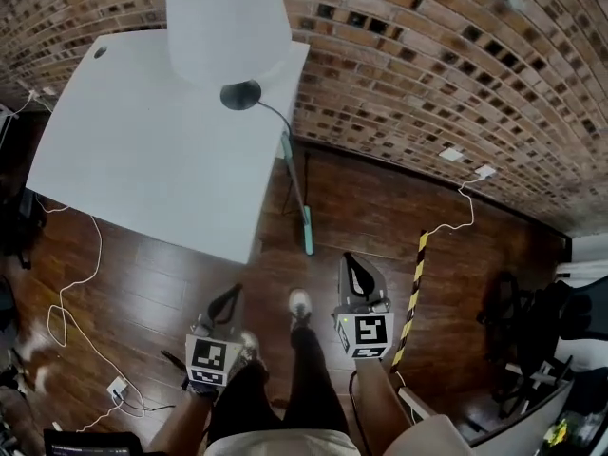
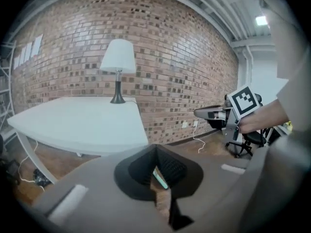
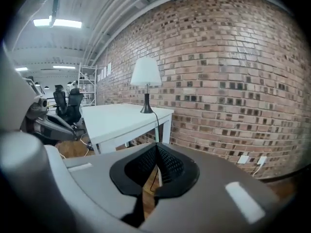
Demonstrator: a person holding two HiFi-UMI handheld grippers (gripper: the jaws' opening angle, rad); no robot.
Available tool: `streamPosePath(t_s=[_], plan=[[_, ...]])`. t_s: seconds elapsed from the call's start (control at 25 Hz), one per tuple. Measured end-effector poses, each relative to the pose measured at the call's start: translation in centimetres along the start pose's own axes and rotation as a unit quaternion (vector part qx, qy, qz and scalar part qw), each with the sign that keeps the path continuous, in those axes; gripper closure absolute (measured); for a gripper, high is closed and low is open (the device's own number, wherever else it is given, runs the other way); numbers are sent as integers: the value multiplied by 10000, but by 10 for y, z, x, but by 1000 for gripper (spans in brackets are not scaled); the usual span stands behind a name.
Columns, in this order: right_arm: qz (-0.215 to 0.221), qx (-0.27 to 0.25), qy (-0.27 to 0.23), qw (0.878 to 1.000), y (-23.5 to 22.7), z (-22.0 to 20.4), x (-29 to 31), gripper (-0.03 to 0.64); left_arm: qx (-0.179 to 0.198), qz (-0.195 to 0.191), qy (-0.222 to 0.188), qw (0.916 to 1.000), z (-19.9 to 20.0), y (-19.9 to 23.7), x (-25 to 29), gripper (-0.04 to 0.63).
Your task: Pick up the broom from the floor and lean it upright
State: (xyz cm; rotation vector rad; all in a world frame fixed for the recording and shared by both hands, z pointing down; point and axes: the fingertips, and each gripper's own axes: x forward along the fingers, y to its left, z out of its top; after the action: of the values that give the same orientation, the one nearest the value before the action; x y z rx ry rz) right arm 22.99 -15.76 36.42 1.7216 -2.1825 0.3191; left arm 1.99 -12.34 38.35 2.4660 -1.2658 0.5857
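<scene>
The broom (image 1: 306, 224), with a teal shaft, runs from the white table's near right corner (image 1: 277, 112) down to the wooden floor. It looks propped against that corner, though I cannot tell for sure. A thin dark rod (image 1: 306, 174) stands beside it. My left gripper (image 1: 228, 304) and right gripper (image 1: 353, 272) hover over the floor on the near side of the broom, apart from it. Both are shut with nothing between the tips. A teal strip of the broom (image 2: 160, 178) shows past the left gripper (image 2: 156, 148). The right gripper (image 3: 157, 146) points at the table leg (image 3: 167, 129).
A white lamp (image 1: 228, 22) with a black base and cable stands on the table. A brick wall (image 1: 427, 74) runs behind. A yellow-black striped strip (image 1: 413, 288) lies on the floor at right, white cables (image 1: 81, 283) at left, office chairs (image 1: 518, 321) at far right. The person's shoes (image 1: 299, 304) are between the grippers.
</scene>
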Motion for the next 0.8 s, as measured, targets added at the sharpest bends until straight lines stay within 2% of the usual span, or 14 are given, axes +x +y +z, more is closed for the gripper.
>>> streamPosePath(t_s=[0.28, 0.4, 0.68, 0.8], plan=[[-222, -103, -429, 9988, 26, 82, -74, 604, 526, 283, -636, 9962, 76, 23, -71, 597], [-257, -181, -740, 9968, 41, 117, -102, 603, 579, 289, -994, 9929, 108, 24, -102, 597], [-598, 107, -1284, 9899, 54, 174, -157, 604, 817, 602, -1208, 9875, 144, 37, -159, 597], [-608, 186, -1551, 9859, 57, 195, -186, 603, 834, 720, -1310, 9852, 158, 33, -179, 597]])
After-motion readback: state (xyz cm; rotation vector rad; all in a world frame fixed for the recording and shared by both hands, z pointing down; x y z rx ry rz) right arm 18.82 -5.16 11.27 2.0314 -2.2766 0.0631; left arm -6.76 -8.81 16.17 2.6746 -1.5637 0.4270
